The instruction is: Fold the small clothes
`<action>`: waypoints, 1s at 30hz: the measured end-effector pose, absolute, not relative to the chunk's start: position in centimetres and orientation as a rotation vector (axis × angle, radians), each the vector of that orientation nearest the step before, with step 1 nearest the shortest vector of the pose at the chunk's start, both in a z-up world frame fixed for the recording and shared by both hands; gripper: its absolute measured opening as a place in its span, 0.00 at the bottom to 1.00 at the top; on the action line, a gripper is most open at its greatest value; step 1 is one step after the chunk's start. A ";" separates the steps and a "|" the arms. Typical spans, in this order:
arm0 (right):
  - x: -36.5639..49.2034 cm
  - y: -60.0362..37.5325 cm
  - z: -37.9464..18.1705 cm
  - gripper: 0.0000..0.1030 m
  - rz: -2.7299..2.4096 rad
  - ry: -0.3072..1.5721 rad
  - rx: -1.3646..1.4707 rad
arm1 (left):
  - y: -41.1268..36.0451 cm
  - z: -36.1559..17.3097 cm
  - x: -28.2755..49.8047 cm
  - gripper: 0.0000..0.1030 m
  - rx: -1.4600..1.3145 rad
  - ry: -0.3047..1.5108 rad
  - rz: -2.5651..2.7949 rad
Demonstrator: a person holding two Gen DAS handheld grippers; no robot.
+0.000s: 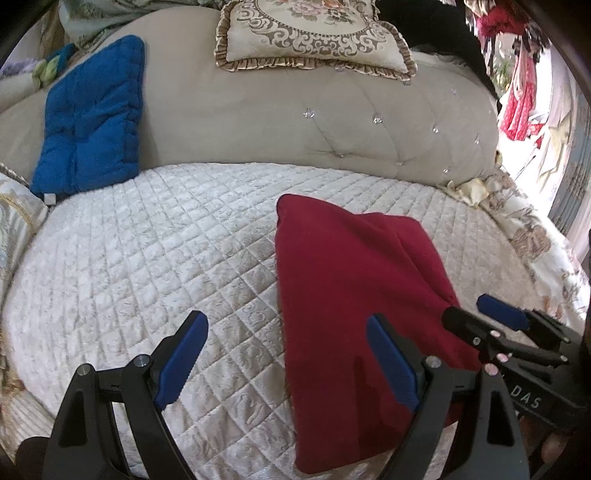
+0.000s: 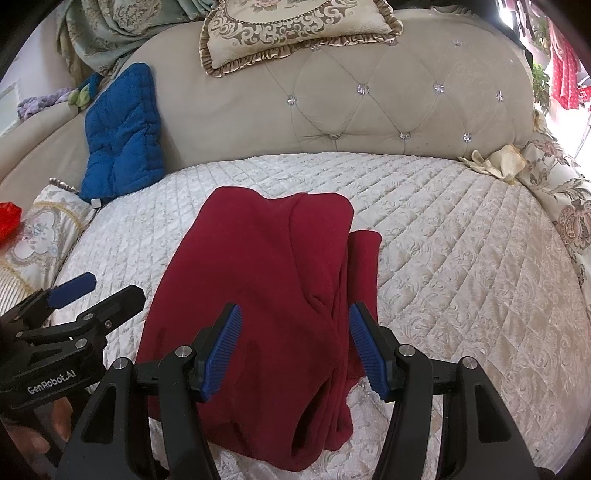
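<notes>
A dark red garment (image 1: 332, 258) (image 2: 258, 258) lies folded into a long panel on the white quilted bed cover (image 1: 147, 240) (image 2: 461, 240). A narrower folded layer shows along its right side in the right wrist view. My left gripper (image 1: 286, 319) (image 2: 110, 288) stands wide open at the garment's left edge, one finger over the quilt and the other over the red cloth. Over the near half of the garment my right gripper (image 2: 294, 308) (image 1: 466, 308) is partly open. Red cloth shows in the gap below it, and the pads press on nothing.
A tufted beige headboard (image 1: 277, 122) (image 2: 369, 110) curves behind the bed, with an ornate ruffled pillow (image 1: 314, 33) (image 2: 295, 26) on top. A blue quilted cushion (image 1: 92, 118) (image 2: 122, 136) leans at the back left. Floral bedding (image 2: 554, 192) lines the right edge. A hand (image 2: 55, 421) holds the left gripper.
</notes>
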State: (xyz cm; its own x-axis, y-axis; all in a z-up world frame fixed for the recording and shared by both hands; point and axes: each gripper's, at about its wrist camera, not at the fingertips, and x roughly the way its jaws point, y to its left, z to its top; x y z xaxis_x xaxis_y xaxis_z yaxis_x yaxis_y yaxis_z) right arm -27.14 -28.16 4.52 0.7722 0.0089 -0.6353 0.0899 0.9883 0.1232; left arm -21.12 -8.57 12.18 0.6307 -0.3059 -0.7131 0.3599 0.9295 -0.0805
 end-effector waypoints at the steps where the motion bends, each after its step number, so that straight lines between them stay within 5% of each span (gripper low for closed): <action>1: -27.1 -28.2 4.4 0.39 -0.044 0.689 0.151 | -8.4 12.2 -21.2 0.88 0.066 0.787 -0.386; 30: -26.7 -32.0 5.3 0.39 -0.167 0.682 0.164 | -7.7 12.3 -19.3 0.88 0.084 0.785 -0.288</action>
State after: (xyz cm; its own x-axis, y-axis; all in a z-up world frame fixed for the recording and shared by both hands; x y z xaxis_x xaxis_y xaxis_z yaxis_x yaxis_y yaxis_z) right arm -26.75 -32.04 5.28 0.7640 -0.0997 -0.6375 0.2067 0.9737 0.0955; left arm -19.30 -7.72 12.33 0.6704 -0.2241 -0.7074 0.2862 0.9576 -0.0321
